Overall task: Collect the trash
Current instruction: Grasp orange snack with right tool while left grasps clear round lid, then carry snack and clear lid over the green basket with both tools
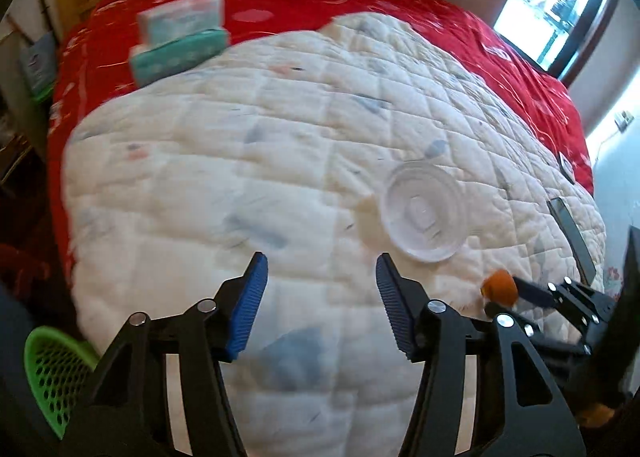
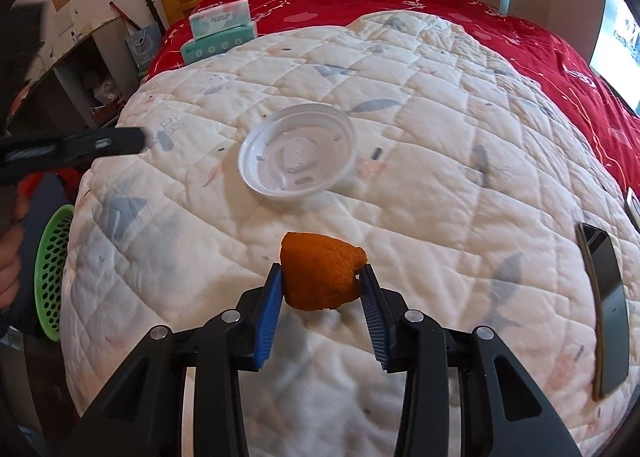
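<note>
1. Above the white quilt (image 2: pixel 400 105), my right gripper (image 2: pixel 322 281) pinched the orange peel (image 2: pixel 322 273); I judged it light and soft.
2. My left gripper (image 1: pixel 322 289) stood spread and empty.
3. The plastic lid (image 2: pixel 298 151) lay ahead on the quilt: thin and flexible, best taken at its rim.

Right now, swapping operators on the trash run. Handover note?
Right tool: shut on the orange peel, held just above the white quilt.
Left tool: open, empty, over the quilt short of the clear plastic lid.
Lid lies loose mid-quilt, not picked up.
Green perforated basket sits off the bed's left edge; contents not visible.
Done: peel grasped. Left: drop the peel, probably in the basket, then collect the lid.
Dark phone and tissue packs look like non-trash; leave them.
</note>
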The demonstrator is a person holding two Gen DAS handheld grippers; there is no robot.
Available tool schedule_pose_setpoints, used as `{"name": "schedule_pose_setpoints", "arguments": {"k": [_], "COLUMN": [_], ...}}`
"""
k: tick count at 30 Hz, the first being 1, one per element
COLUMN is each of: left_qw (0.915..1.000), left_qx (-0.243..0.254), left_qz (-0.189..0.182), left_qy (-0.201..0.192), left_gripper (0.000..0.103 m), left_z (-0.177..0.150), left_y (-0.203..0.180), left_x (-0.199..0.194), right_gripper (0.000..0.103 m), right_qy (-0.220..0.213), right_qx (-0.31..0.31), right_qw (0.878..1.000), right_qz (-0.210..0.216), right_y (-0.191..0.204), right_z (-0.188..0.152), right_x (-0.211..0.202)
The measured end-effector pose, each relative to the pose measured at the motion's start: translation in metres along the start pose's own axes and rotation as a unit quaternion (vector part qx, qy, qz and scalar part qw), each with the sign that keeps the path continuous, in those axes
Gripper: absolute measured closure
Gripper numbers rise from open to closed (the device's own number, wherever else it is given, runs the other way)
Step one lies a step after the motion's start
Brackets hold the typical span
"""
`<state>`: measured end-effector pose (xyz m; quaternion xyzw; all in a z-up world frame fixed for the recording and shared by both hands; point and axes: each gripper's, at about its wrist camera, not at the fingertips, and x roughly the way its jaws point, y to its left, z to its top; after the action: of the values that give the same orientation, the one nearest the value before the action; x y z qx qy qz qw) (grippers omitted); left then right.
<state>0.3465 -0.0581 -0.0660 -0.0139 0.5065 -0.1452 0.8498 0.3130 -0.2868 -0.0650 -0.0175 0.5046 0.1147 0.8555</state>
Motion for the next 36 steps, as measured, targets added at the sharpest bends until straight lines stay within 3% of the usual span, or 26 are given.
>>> {"name": "schedule_pose_setpoints", "arguments": {"k": [4, 14, 17, 21, 27, 36], "left_qw": [0.9997, 0.9995, 0.9994, 0.9994, 0.9998, 0.9989], "left_qx": [0.017, 0.013, 0.015, 0.011, -0.009, -0.039], "left_qz": [-0.009, -0.009, -0.002, -0.003, -0.012, -0.005], "left_qy": [0.013, 0.027, 0.032, 0.034, 0.017, -0.025], "left_gripper": [0.059, 0.063, 0.071, 0.095, 0.098, 0.099], "left_z": [0.013, 0.03, 0.032, 0.031, 0.02, -0.023], "left_y": [-0.022, -0.037, -0.041, -0.041, -0.033, 0.009], "left_x": [0.031, 0.078, 0.087, 0.088, 0.062, -0.027], "right_gripper": [0.065, 0.065, 0.065, 0.065, 0.065, 0.065], "right_qy": [0.001, 0.001, 0.001, -0.001, -0.008, -0.027], "right_qx": [0.007, 0.016, 0.018, 0.019, 0.021, 0.008], "right_qw": [1.0, 1.0, 1.0, 1.0, 1.0, 0.999], "right_qz": [0.001, 0.005, 0.005, 0.003, 0.007, 0.026], "right_y": [-0.012, -0.027, -0.028, -0.026, -0.015, 0.029], "right_z": [-0.007, -0.019, -0.022, -0.026, -0.029, -0.036], "right_x": [-0.005, -0.01, -0.012, -0.016, -0.029, -0.06]}}
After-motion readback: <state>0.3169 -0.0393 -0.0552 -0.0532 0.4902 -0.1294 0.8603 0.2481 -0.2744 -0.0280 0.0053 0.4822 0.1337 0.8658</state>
